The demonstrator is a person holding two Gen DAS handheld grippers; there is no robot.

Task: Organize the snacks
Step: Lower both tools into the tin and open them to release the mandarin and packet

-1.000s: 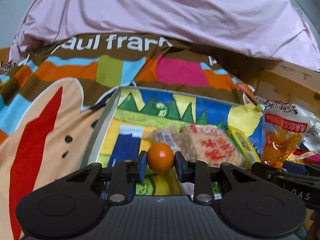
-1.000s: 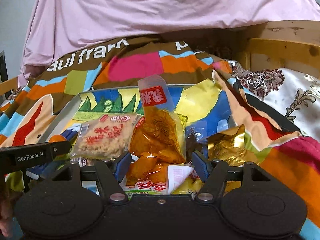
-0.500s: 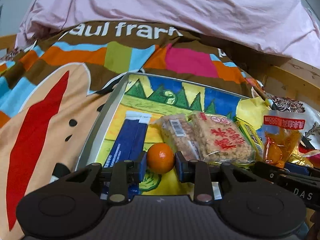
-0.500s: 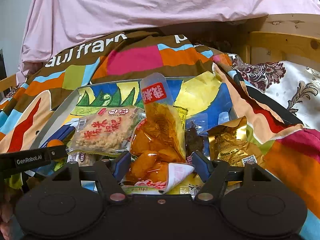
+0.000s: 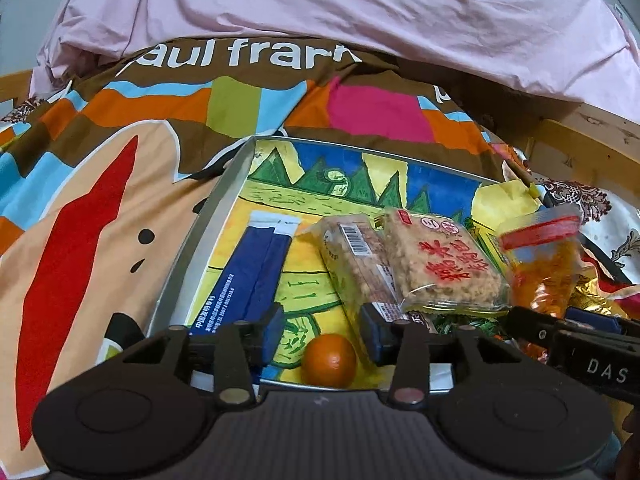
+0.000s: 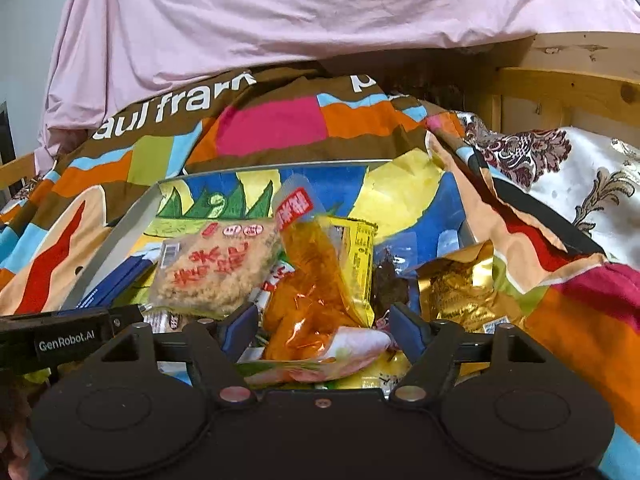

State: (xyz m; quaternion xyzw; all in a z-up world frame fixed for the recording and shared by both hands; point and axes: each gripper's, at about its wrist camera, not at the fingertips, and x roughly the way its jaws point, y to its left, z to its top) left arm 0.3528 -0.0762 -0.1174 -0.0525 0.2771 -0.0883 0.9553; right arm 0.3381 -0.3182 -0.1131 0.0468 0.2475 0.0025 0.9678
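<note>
The left gripper (image 5: pixel 320 330) is tilting down over the tray (image 5: pixel 208 224), its jaws having just been opening, and the small orange (image 5: pixel 329 360) is lying loose on the tray floor between them. The right gripper (image 6: pixel 322 326) is angling down likewise, its jaws having just been spreading around the orange snack pouch (image 6: pixel 310 280), whose pads are not visibly pressing it.

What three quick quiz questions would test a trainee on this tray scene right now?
1. True or false: the left hand-held gripper is clamped on the small orange.
2. Which packet stands between the right hand-held gripper pads? A) gold foil packet B) clear packet of orange snack C) rice cracker packet
3. Fill in: the dark blue sachets lie near the tray's ____ wall in the left wrist view.

Key: 1 false, its jaws have just been opening and the orange lies loose on the tray; 2 B; 3 left.
</note>
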